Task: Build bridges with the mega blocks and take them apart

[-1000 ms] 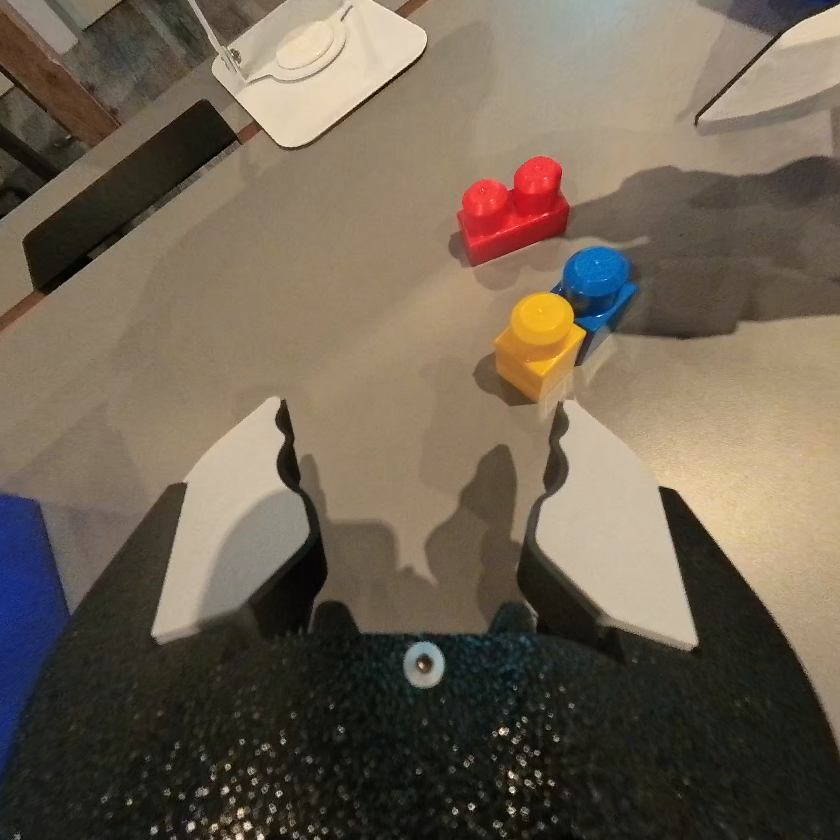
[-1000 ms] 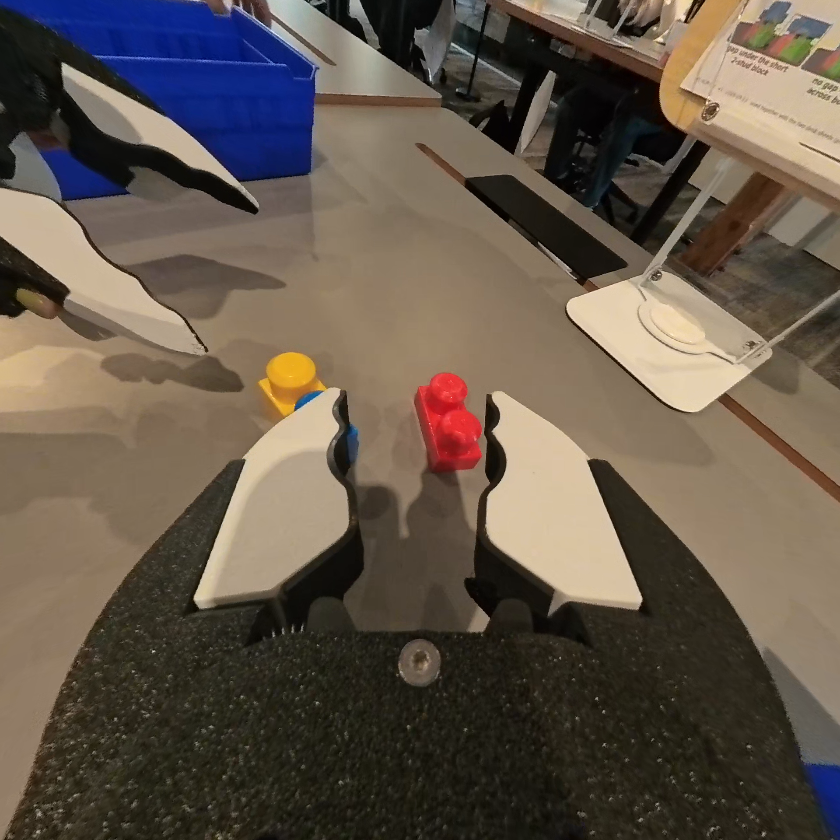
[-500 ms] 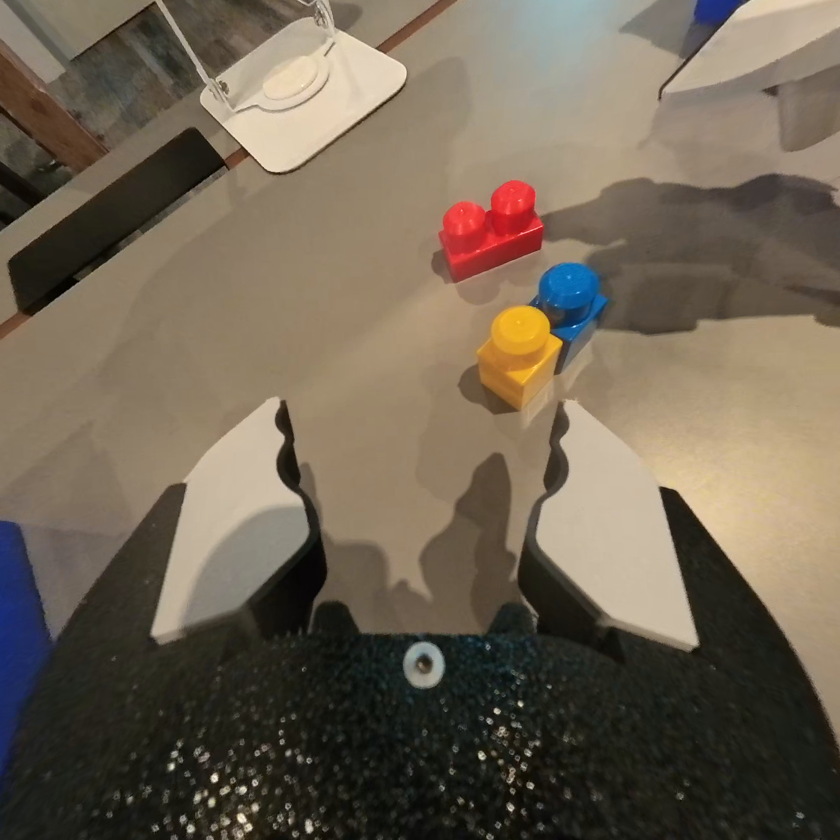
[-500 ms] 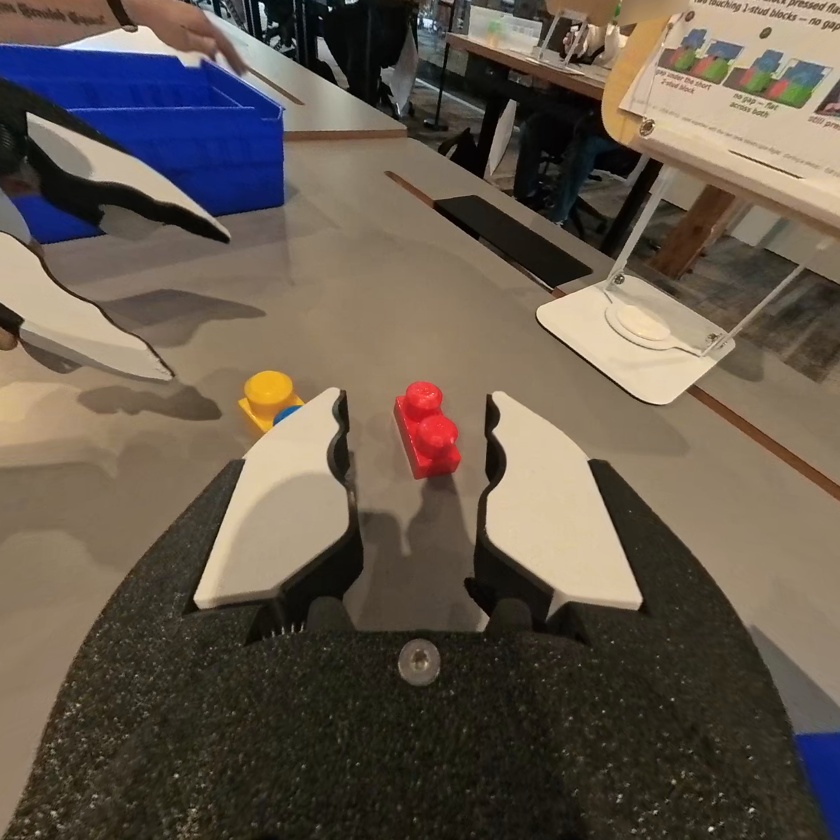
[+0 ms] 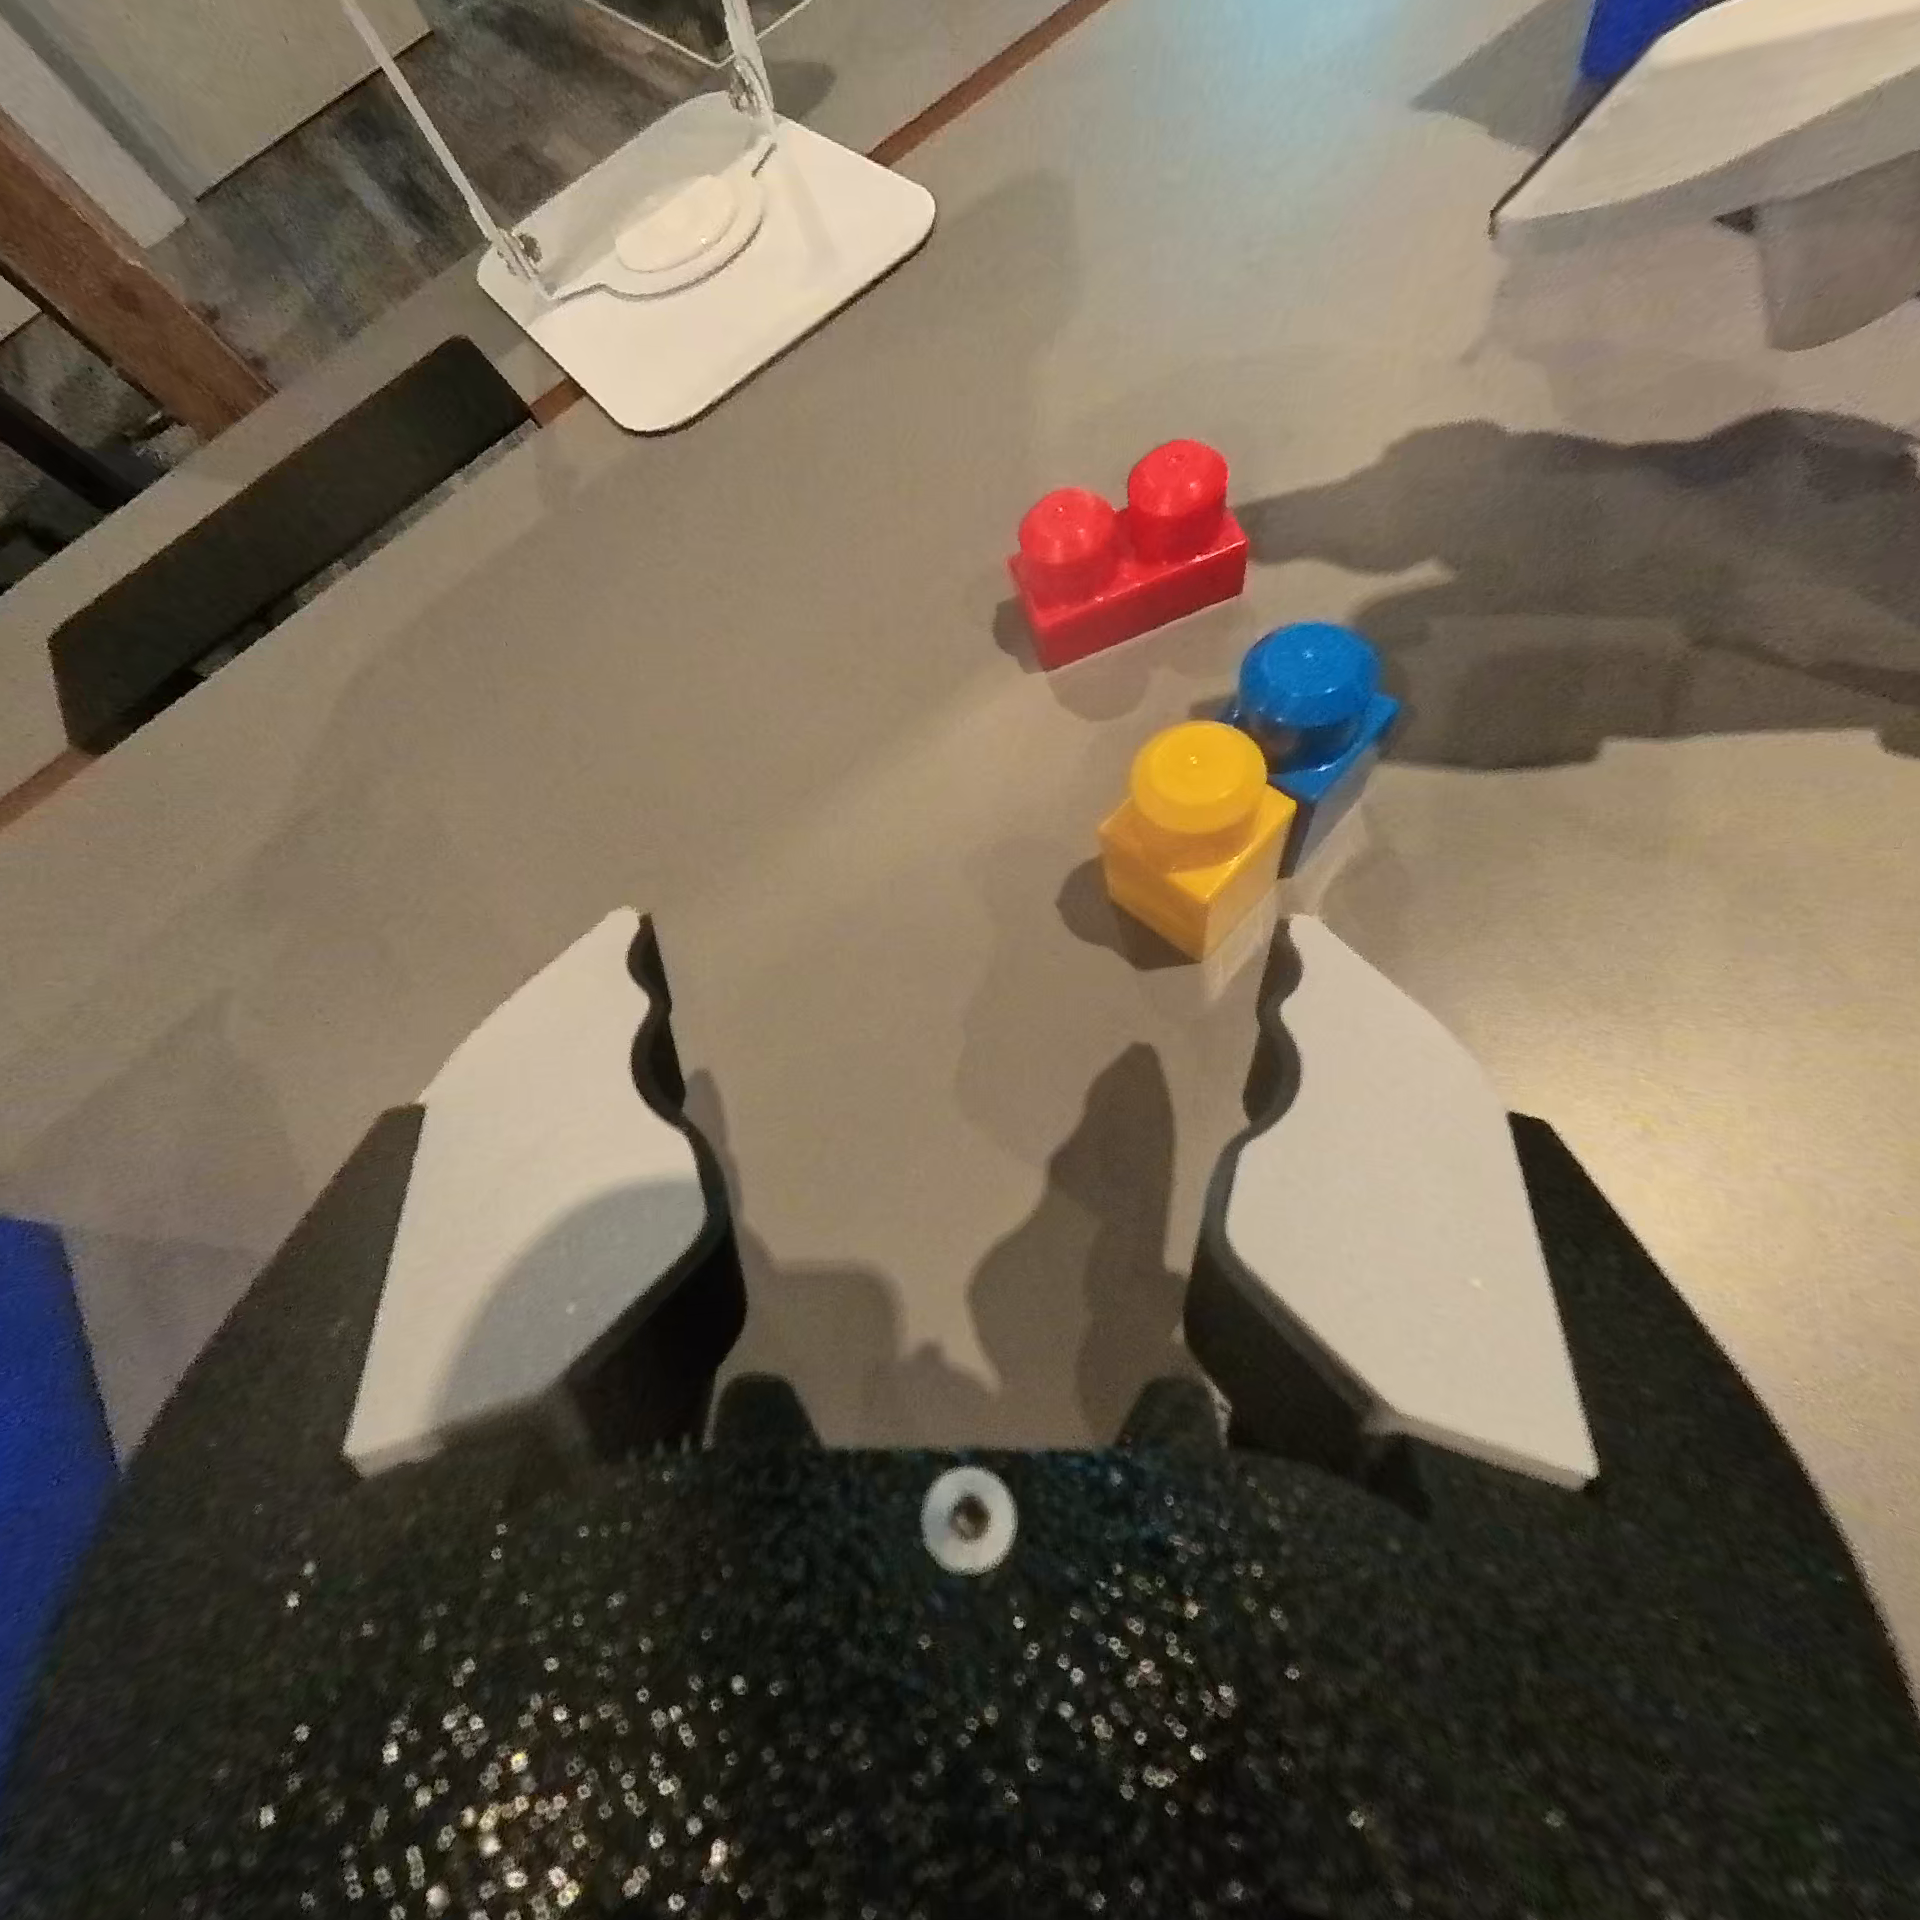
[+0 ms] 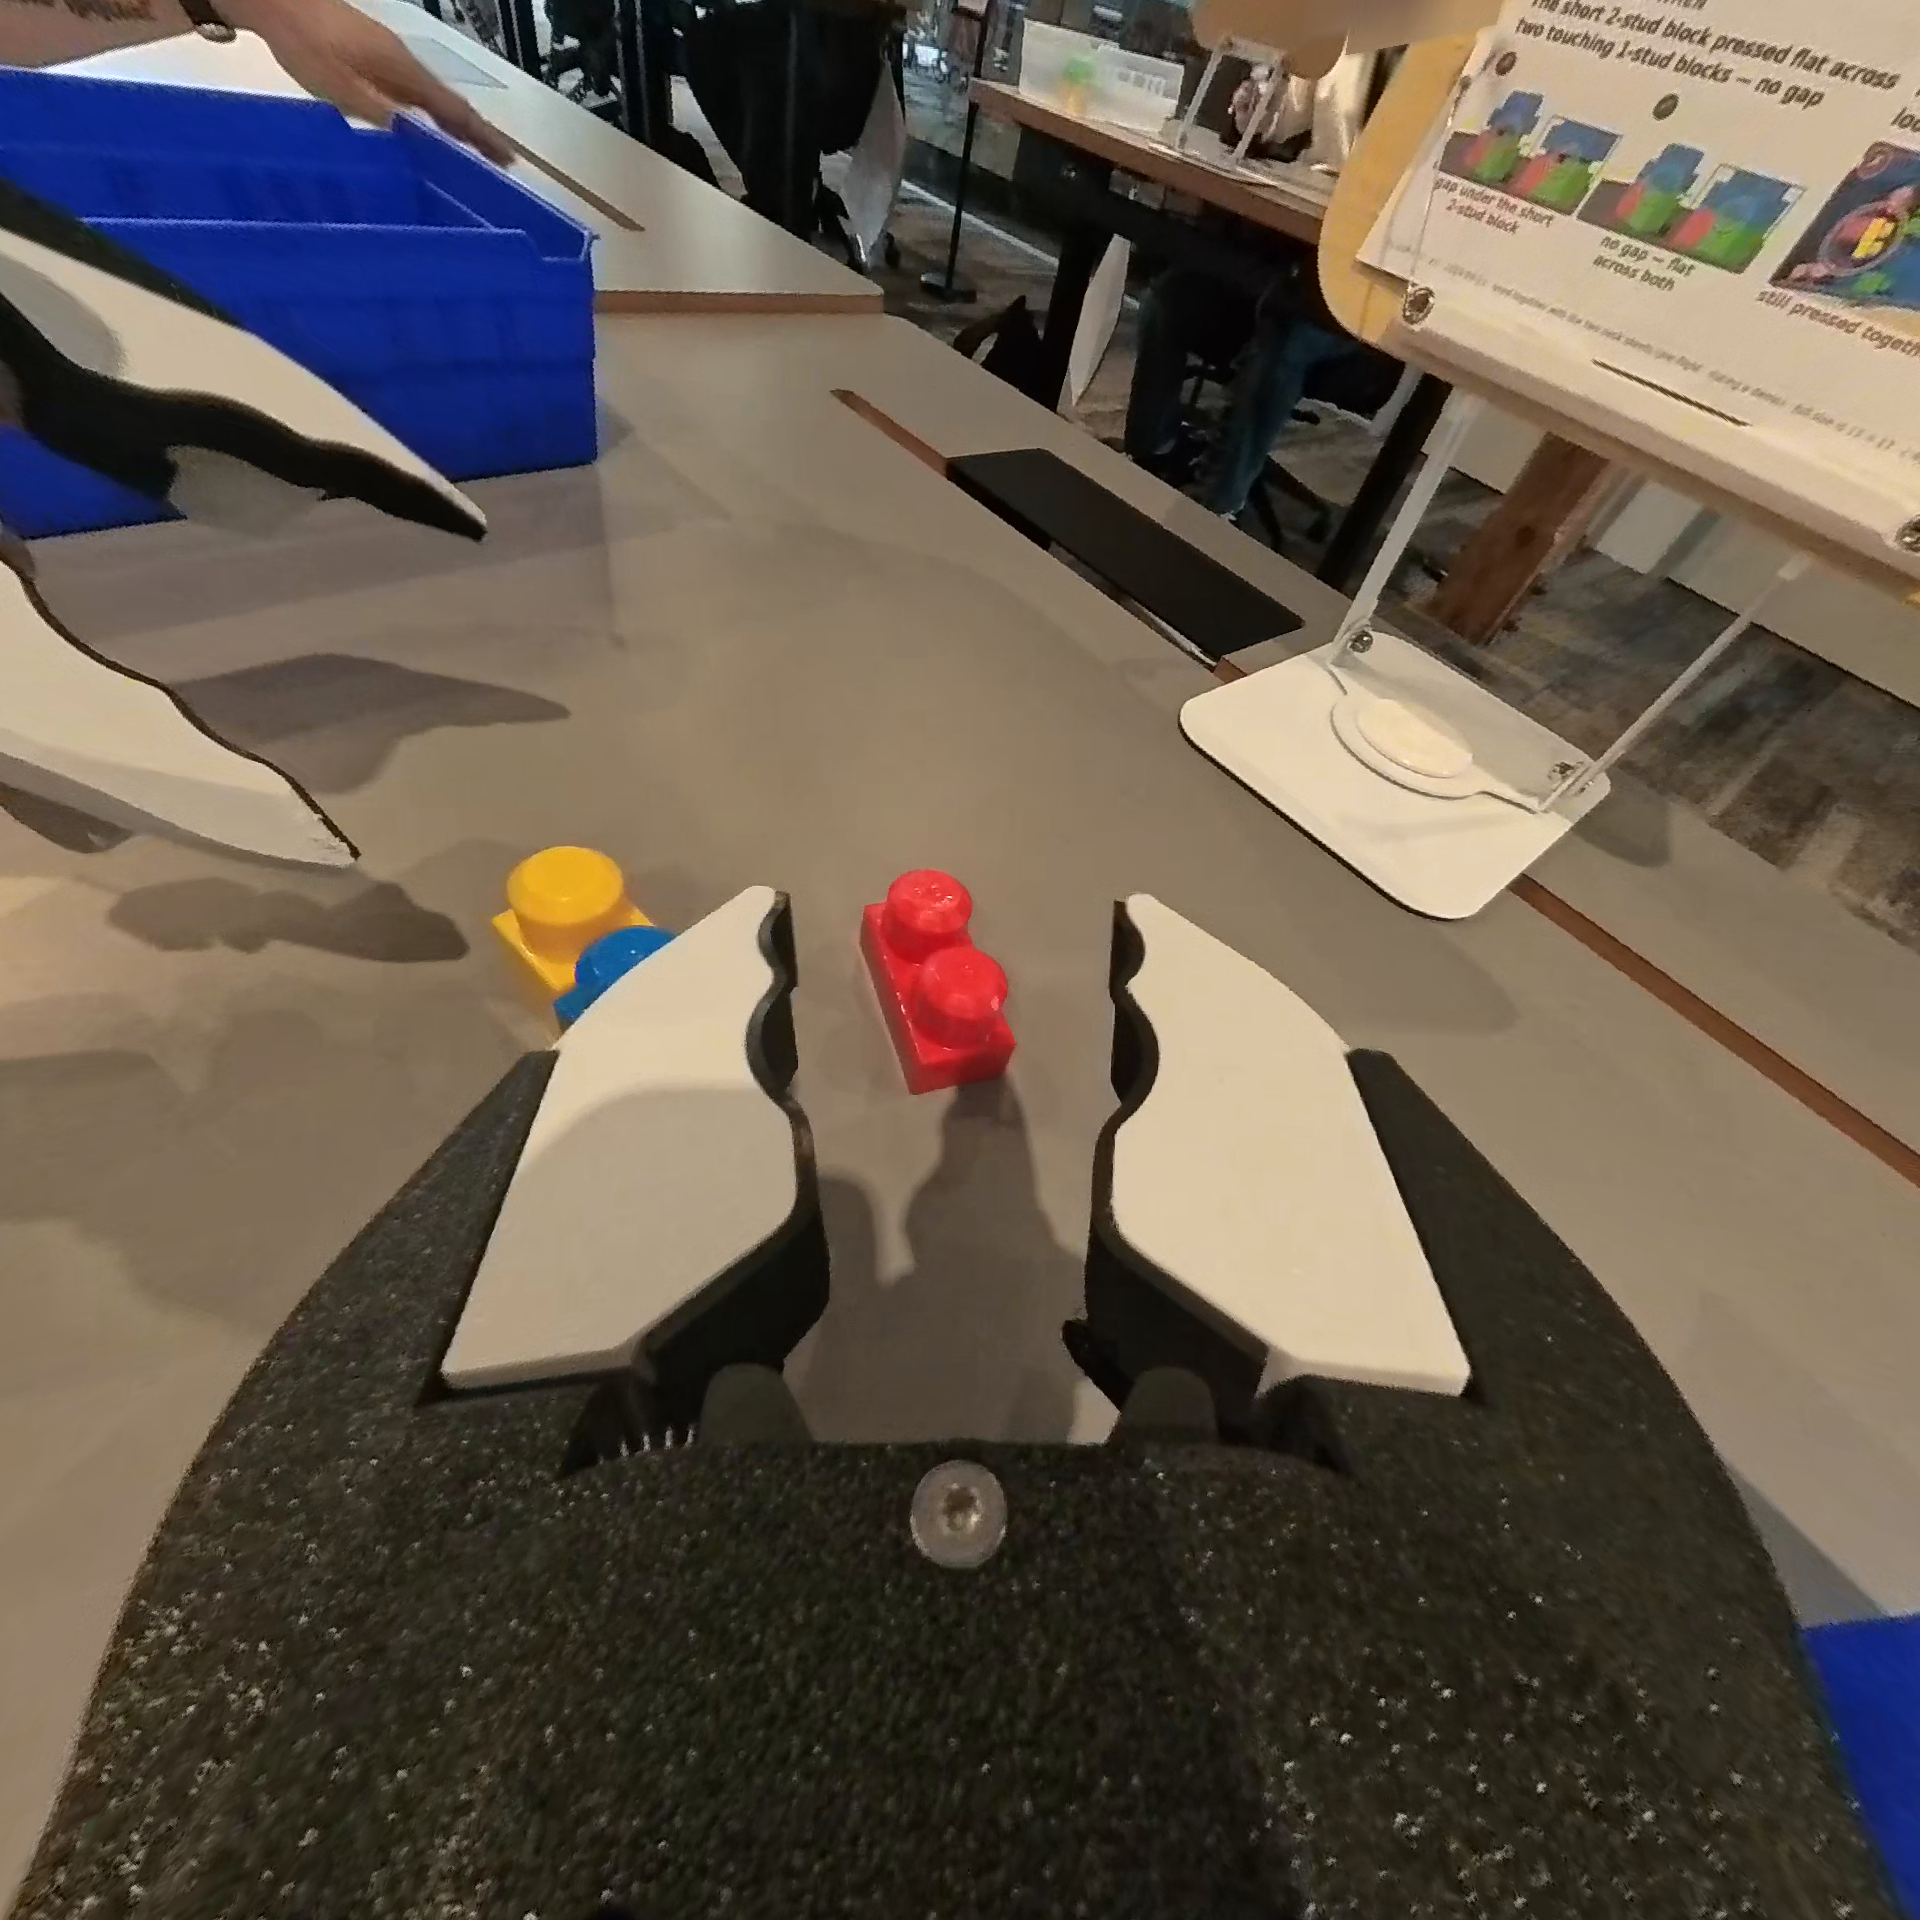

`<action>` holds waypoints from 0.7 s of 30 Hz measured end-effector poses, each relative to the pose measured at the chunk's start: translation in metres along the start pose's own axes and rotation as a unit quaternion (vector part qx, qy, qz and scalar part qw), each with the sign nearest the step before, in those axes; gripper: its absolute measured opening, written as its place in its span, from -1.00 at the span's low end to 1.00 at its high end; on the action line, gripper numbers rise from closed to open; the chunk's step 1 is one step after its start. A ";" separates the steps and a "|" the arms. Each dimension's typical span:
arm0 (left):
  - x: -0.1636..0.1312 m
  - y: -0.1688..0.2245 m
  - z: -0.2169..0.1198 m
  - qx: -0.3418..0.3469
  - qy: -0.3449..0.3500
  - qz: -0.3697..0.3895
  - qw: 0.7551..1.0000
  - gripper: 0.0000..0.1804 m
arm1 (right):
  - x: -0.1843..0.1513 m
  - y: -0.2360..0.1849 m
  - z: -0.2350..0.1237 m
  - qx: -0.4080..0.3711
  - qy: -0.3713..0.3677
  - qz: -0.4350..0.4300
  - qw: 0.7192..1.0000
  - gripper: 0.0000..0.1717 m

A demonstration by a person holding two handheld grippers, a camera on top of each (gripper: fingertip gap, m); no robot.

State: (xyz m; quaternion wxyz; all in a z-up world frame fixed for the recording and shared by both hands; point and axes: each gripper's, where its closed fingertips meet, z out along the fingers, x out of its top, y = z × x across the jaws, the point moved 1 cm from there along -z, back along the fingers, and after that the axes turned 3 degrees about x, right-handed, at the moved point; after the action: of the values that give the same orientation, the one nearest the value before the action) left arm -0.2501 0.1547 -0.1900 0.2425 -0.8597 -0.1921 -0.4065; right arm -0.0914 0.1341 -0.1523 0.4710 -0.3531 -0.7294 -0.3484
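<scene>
— Where do the blocks lie on the grey table?

— The red two-stud block lies ahead of the right gripper, in line with its half-open, bare jaws (untouched). The yellow and blue one-stud blocks touch, just off the left gripper, spread wide, holding nothing.

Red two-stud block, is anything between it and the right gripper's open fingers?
Nothing visible. The red two-stud block lies on bare table just ahead of the open right gripper; the yellow block and blue block sit off left.
</scene>
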 end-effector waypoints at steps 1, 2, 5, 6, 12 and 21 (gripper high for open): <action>0.001 0.001 0.000 0.000 0.003 0.001 1.000 0.19 | 0.000 0.000 0.000 0.000 0.001 0.001 1.000 -0.33; 0.002 0.001 0.000 -0.001 0.005 0.003 1.000 0.19 | 0.001 0.001 0.000 -0.002 0.003 0.001 1.000 -0.33; 0.002 0.002 0.001 -0.003 0.005 0.006 1.000 0.19 | 0.001 0.002 -0.001 -0.006 0.004 0.001 1.000 -0.33; 0.002 0.002 0.001 -0.003 0.004 0.006 1.000 0.20 | 0.000 0.002 -0.001 -0.006 0.004 0.001 1.000 -0.33; 0.001 0.003 0.003 -0.004 0.002 0.008 1.000 0.21 | -0.001 0.002 0.001 -0.006 0.001 0.000 1.000 -0.33; 0.003 0.002 0.000 0.000 0.009 0.010 1.000 0.21 | -0.001 0.003 0.000 -0.008 0.001 -0.002 1.000 -0.32</action>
State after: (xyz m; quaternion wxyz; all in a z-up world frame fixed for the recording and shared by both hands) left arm -0.2474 0.1534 -0.1877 0.2483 -0.8576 -0.1814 -0.4122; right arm -0.0887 0.1358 -0.1531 0.4681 -0.3550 -0.7269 -0.3555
